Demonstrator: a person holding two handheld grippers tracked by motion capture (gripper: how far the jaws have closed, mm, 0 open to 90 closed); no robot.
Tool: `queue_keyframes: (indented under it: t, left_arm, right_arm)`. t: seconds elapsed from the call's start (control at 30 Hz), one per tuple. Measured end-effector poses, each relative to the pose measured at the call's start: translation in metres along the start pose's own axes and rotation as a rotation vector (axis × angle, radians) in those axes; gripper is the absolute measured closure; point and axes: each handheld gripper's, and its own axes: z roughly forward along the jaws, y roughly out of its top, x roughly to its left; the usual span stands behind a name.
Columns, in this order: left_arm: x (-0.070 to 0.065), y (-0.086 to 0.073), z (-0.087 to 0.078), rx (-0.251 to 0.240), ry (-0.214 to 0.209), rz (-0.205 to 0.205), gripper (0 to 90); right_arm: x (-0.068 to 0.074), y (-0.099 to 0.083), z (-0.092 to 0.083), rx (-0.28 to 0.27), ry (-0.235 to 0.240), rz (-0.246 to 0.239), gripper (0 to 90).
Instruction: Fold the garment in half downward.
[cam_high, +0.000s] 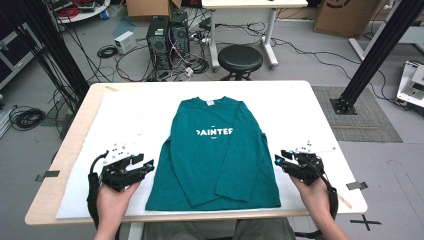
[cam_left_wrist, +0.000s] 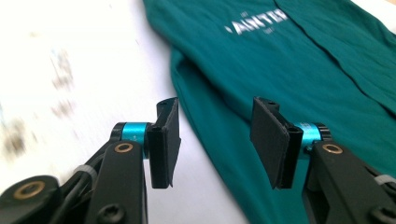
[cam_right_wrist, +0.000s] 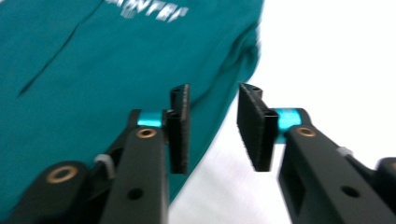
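shirt: teal long-sleeve shirt lies flat, face up, in the middle of the table on a white cover; collar away from me, hem twd me. Both sleeves folded in over the front, running down to the hem.
L tongs: my left gripper sits just off the shirt's left edge, low near the hem, above the white cover. Jaws apart, nothing between them, not touching cloth.
R tongs: my right gripper mirrors it at the shirt's right edge. Jaws apart but narrower than the left, empty, over the edge line where cloth meets cover.
step, my guess: next fold of the shirt, w/ both hands; prob. a grab at each side edge.
how to do it well: come in low and level so the lower jaw slides under the edge, not onto it. Bite all layers at that edge, sleeve incl., or the sleeve slips out. Take both sides at the same height from the hem so the fold line runs straight.
watch for: pinching the white cover along w/ the cloth; lifting one side first and skewing the body.
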Motion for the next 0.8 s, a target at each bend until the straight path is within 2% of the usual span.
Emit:
queue_keyframes:
  t: [0.03, 0.1, 0.13, 0.2, 0.23, 0.27, 0.3, 0.33, 0.37, 0.4, 0.43, 0.47, 0.5, 0.53, 0.57, 0.63, 0.7, 0.77, 0.8]
  left_arm:
    - [0.000, 0.000, 0.000, 0.000, 0.000, 0.000, 49.7]
    - [0.008, 0.012, 0.010, -0.016, -0.014, -0.009, 49.5]
    - [0.008, 0.012, 0.010, -0.016, -0.014, -0.009, 49.5]
    - [0.014, 0.023, 0.022, -0.033, -0.029, -0.027, 49.4]
    - [0.019, 0.031, 0.033, -0.050, -0.030, -0.036, 49.5]
    - [0.019, 0.031, 0.033, -0.050, -0.030, -0.036, 49.5]
    - [0.025, 0.039, 0.045, -0.040, -0.035, -0.034, 49.5]
    - [0.025, 0.039, 0.045, -0.040, -0.035, -0.034, 49.5]
    - [0.031, 0.047, 0.056, -0.057, -0.032, -0.037, 49.5]
    - [0.031, 0.047, 0.056, -0.057, -0.032, -0.037, 49.5]
    - [0.033, 0.051, 0.062, -0.068, -0.030, -0.035, 49.5]
    - [0.038, 0.059, 0.075, -0.067, -0.038, -0.033, 49.5]
    - [0.039, 0.061, 0.080, -0.070, -0.039, -0.024, 49.8]
    - [0.039, 0.061, 0.080, -0.070, -0.039, -0.024, 50.3]
    - [0.041, 0.066, 0.089, -0.065, -0.043, -0.018, 50.3]
    - [0.044, 0.074, 0.104, -0.053, -0.054, -0.009, 50.3]
    - [0.048, 0.080, 0.118, -0.053, -0.062, 0.002, 51.7]
    - [0.053, 0.084, 0.130, -0.037, -0.053, -0.007, 52.1]
    - [0.057, 0.086, 0.139, -0.041, -0.071, -0.039, 52.1]
  right_arm:
    - [0.000, 0.000, 0.000, 0.000, 0.000, 0.000, 64.3]
    - [-0.010, 0.016, 0.003, -0.039, -0.013, 0.001, 61.9]
    - [-0.010, 0.016, 0.003, -0.039, -0.013, 0.001, 61.9]
    - [-0.018, 0.026, 0.007, -0.061, -0.025, 0.011, 59.3]
    - [-0.024, 0.037, 0.014, -0.051, -0.040, 0.010, 58.7]
    - [-0.024, 0.037, 0.014, -0.051, -0.040, 0.010, 58.7]
    - [-0.029, 0.046, 0.022, -0.055, -0.057, 0.005, 57.0]
    - [-0.032, 0.050, 0.026, -0.058, -0.055, 0.000, 56.2]
    - [-0.034, 0.053, 0.030, -0.062, -0.048, 0.006, 54.8]
    - [-0.034, 0.053, 0.030, -0.062, -0.048, 0.006, 54.8]
    - [-0.037, 0.058, 0.036, -0.062, -0.043, 0.016, 53.8]
    - [-0.043, 0.066, 0.048, -0.063, -0.023, 0.013, 50.9]
    - [-0.044, 0.070, 0.055, -0.045, -0.020, 0.024, 50.3]
    - [-0.044, 0.070, 0.055, -0.045, -0.020, 0.024, 50.3]
    - [-0.046, 0.073, 0.060, -0.043, -0.024, 0.006, 50.2]
    - [-0.052, 0.088, 0.082, -0.013, 0.002, 0.009, 47.2]
    - [-0.054, 0.096, 0.095, -0.010, 0.007, 0.012, 46.6]
    - [-0.056, 0.103, 0.107, -0.033, 0.004, 0.002, 47.9]
    - [-0.056, 0.103, 0.107, -0.033, 0.004, 0.002, 47.9]
